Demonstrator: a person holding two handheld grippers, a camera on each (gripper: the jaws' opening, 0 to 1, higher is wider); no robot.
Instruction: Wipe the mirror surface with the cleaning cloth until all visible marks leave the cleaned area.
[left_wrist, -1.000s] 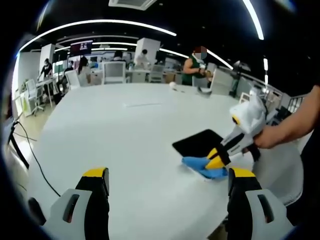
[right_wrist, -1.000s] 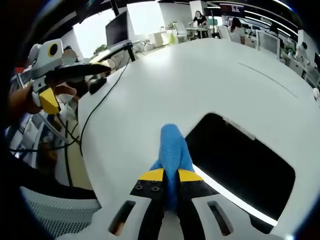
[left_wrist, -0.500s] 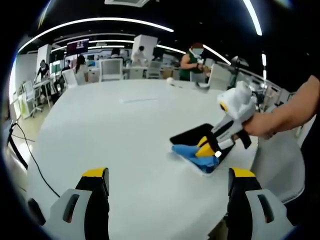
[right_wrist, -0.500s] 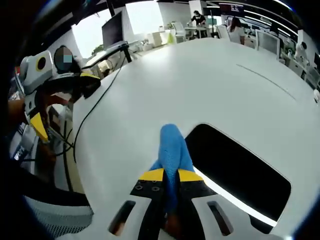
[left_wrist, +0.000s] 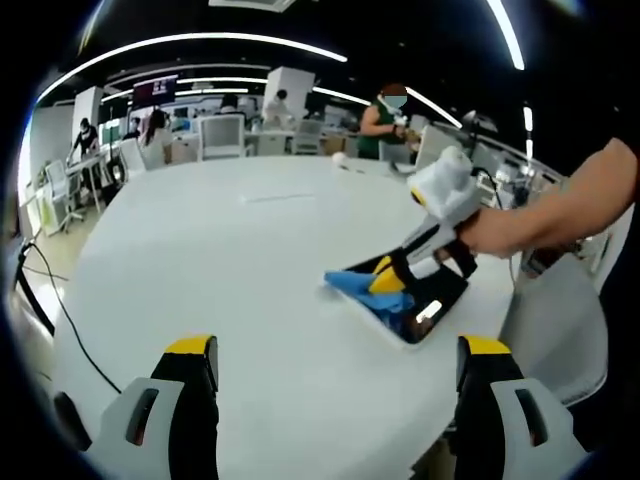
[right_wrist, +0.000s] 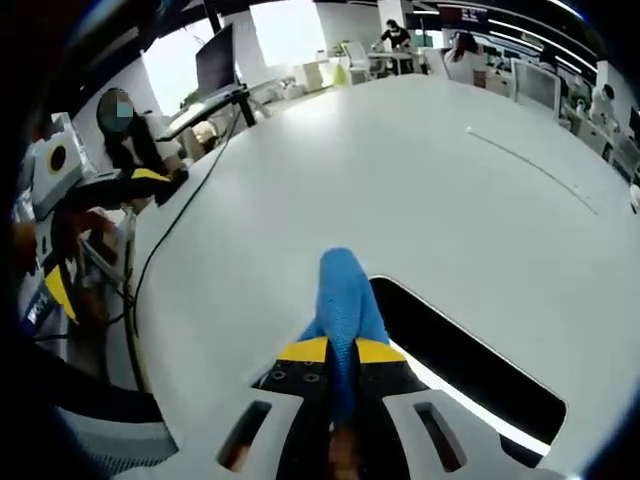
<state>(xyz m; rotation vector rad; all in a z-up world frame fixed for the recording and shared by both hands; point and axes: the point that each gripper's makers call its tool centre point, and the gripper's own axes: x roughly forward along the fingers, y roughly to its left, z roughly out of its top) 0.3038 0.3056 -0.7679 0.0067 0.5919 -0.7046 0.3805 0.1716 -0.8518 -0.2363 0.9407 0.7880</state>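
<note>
The dark rectangular mirror (right_wrist: 470, 365) on the white bench (left_wrist: 230, 280) lies under the blue cleaning cloth (right_wrist: 345, 300), pinched by the right tongs (right_wrist: 341, 351); the left tongs (left_wrist: 337, 350) gape, holding nothing.

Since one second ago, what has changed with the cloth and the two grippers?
The right gripper carried the blue cloth from the table beside the mirror onto its dark surface. It stays clamped on the cloth. The left gripper stays open above the white table.
</note>
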